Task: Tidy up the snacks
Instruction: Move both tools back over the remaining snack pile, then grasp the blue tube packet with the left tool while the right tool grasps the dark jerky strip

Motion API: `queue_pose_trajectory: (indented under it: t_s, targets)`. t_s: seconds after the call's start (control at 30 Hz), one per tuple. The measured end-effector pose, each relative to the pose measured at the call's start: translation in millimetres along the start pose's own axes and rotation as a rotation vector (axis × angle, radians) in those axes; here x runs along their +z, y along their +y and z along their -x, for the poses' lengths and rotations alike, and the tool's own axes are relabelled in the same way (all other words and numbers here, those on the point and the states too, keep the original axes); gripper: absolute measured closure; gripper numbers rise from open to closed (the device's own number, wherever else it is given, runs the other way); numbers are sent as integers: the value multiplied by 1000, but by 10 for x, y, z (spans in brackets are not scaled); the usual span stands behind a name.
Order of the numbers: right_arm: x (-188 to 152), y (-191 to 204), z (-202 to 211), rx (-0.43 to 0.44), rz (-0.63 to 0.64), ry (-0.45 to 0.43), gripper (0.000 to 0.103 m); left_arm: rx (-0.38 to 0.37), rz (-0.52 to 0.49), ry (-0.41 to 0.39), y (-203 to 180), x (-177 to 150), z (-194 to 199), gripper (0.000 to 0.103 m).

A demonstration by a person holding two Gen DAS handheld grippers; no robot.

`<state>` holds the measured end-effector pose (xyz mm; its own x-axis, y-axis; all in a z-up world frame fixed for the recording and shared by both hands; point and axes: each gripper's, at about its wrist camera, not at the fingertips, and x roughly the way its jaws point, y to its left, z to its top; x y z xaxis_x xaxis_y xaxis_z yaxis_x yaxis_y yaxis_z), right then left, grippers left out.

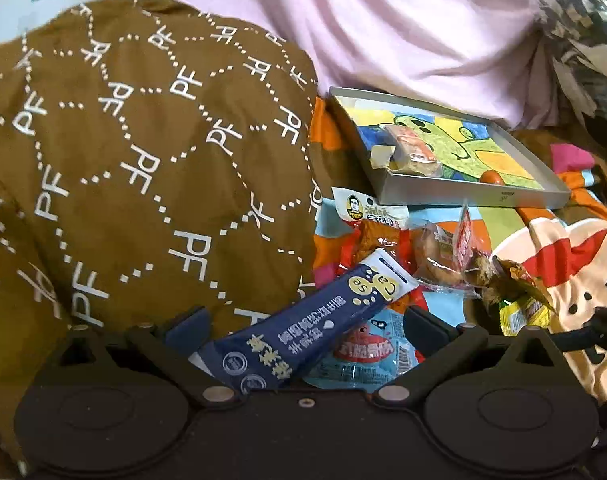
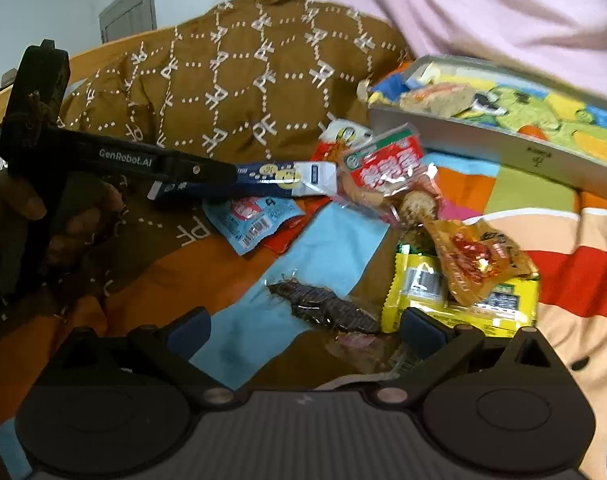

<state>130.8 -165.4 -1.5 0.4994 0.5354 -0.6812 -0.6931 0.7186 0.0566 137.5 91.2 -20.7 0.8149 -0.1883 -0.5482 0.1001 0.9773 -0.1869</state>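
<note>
Snack packets lie scattered over a bright patchwork bedspread [image 2: 323,248] of orange, light blue and cream, with a brown quilt [image 1: 143,152] printed with "PF" heaped behind them and pink fabric [image 1: 383,20] beyond it. A pale wall with a grey panel shows at the back in my right view. A shallow grey box lid [image 1: 475,194] with a cartoon picture inside sits on the bedspread past the pile, and it holds a wrapped cake bar [image 1: 413,148]. My left gripper [image 1: 303,324] has its fingers spread wide in its own view, with a navy stick sachet [image 1: 311,316] slanting up between them; from the right view the sachet [image 2: 287,178] juts from that gripper's tip [image 2: 227,172], though I cannot tell how firmly it is pinched. Under it lies a light-blue packet [image 2: 251,220]. My right gripper [image 2: 303,324] is spread open and empty, hovering over a dark dried snack in clear wrap [image 2: 323,306], with a yellow packet [image 2: 459,300] by my right finger. An orange-brown packet [image 2: 479,262] rests on the yellow one, and a red-and-white packet [image 2: 383,164] lies nearer the lid.
</note>
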Motion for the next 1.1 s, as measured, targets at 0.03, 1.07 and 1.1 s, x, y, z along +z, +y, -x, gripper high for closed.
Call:
queue_pose_trajectory:
  t_s: [0.03,1.07,1.1]
  targets:
    - [15,-10,-37,11,6,16,0,-6,4,-1,11,8,-20,1]
    - [77,-151,-420,153,-31,303,0,-272,-77,189,-21,76,-102,6]
    - [52,-139,-383,156,-35,299,0,-302,-69,224,-31,72,-116,10]
